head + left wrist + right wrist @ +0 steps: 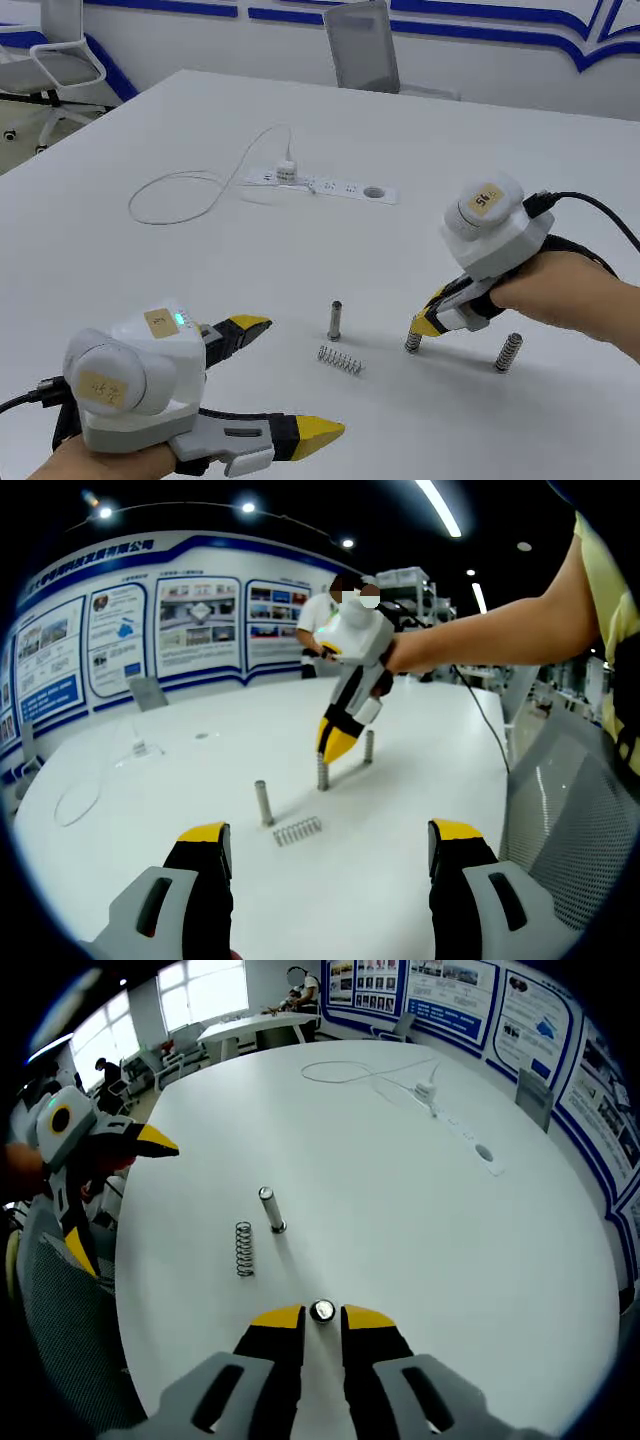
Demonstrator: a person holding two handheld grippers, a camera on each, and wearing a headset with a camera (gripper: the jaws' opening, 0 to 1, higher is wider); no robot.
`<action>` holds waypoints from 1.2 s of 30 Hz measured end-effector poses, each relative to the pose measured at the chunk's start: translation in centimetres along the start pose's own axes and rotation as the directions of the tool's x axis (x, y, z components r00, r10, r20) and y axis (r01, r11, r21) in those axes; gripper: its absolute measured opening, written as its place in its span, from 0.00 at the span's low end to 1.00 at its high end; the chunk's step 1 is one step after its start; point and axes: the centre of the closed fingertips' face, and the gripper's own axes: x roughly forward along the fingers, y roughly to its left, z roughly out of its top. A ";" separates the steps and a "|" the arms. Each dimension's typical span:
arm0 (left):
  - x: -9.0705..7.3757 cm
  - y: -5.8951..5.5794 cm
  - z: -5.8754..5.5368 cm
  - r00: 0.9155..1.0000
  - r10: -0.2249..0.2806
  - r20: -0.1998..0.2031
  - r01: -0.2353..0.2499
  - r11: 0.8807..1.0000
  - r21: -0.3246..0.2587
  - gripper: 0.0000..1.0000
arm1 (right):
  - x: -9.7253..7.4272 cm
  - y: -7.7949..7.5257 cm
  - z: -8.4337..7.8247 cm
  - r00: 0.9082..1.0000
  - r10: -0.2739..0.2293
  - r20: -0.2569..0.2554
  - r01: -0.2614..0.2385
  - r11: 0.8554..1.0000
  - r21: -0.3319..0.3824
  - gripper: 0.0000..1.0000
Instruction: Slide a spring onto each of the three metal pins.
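Three upright metal pins stand in a row on the white table (150,270). The left pin (335,320) is bare, and a loose spring (340,359) lies flat just in front of it. The middle pin (413,342) and the right pin (508,352) each carry a spring. My right gripper (425,325) comes down on the middle pin, and its yellow tips are closed narrowly around the spring's top (322,1311). My left gripper (283,378) hovers open near the table's front edge, short of the loose spring (297,830).
A white power strip (320,184) with a plug and a looping white cable (180,190) lies mid-table behind the pins. Office chairs (365,45) stand at the far edge. A person stands far off by the wall posters (320,630).
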 end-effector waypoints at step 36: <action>-0.5 0.0 -0.1 1.000 0.006 -0.007 -0.006 1.000 0.001 0.82 | 6.0 7.8 3.6 0.993 0.118 0.000 -0.117 0.983 -0.139 0.16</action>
